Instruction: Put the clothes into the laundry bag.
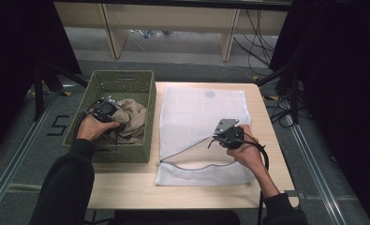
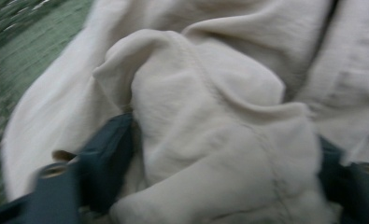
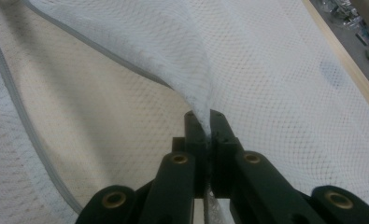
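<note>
On the left edge of the wooden counter [image 1: 126, 187] a green plastic basket [image 1: 122, 82] is set, and a crumpled beige garment [image 1: 133, 119] is seen lying inside it. The left hand-held gripper [image 1: 108, 108] is lowered into the basket by the person's left hand [image 1: 92, 129]. From the left gripper view, a thick fold of the beige garment [image 2: 219, 130] is seen bulging between the two dark jaws, which stand wide apart on either side of the cloth; the picture is blurred, and whether the jaws actually press the fold cannot be told.

Beside the basket, a white mesh laundry bag [image 1: 201, 117] is spread flat over the middle of the counter, its grey-edged opening curving across the near end. The right hand-held gripper [image 1: 216, 136] is held by the right hand [image 1: 246, 152] over the bag's near right part. From the right gripper view, the jaws are seen pressed together on a pinch of the upper mesh layer [image 3: 247, 70], which is lifted off the lower layer so that the bag's mouth gapes toward the left of that view.
</note>
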Motion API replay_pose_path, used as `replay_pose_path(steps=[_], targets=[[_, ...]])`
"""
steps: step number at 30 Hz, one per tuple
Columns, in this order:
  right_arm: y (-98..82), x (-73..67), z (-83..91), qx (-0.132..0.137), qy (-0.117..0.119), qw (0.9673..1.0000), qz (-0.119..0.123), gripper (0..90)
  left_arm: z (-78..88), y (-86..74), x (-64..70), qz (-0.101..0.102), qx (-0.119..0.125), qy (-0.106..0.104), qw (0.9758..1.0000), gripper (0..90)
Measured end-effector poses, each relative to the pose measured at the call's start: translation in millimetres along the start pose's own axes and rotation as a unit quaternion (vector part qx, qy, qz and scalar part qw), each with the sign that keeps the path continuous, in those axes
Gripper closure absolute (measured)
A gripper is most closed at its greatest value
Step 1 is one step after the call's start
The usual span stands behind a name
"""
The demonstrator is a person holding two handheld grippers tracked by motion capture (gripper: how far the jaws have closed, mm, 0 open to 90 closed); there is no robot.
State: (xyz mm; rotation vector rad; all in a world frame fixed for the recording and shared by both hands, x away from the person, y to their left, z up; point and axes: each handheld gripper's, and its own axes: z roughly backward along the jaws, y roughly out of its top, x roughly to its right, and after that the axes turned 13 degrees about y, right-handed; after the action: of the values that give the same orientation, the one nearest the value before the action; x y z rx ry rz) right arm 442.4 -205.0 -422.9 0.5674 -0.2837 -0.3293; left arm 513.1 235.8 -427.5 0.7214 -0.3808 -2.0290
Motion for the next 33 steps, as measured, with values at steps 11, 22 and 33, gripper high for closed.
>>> replay_pose_path(steps=[11, 22, 33], targets=[[1.2, -2.7, -2.0, -0.008, 0.004, 0.9999, -0.005, 88.8, -29.7, -8.8, 2.9, -0.011, -0.058, 0.029, 0.9979, 0.0], [1.8, -5.1, -3.0, -0.009, 0.005, 0.9999, -0.011, 88.6, -54.4, -26.2, -6.7, 0.036, -0.044, -0.040, 0.9976, 0.0], [1.7, -5.1, -3.0, -0.008, 0.008, 0.9999, -0.010, 88.6, -50.7, -25.9, -8.6, 0.062, -0.050, -0.040, 0.9960, 57.4]])
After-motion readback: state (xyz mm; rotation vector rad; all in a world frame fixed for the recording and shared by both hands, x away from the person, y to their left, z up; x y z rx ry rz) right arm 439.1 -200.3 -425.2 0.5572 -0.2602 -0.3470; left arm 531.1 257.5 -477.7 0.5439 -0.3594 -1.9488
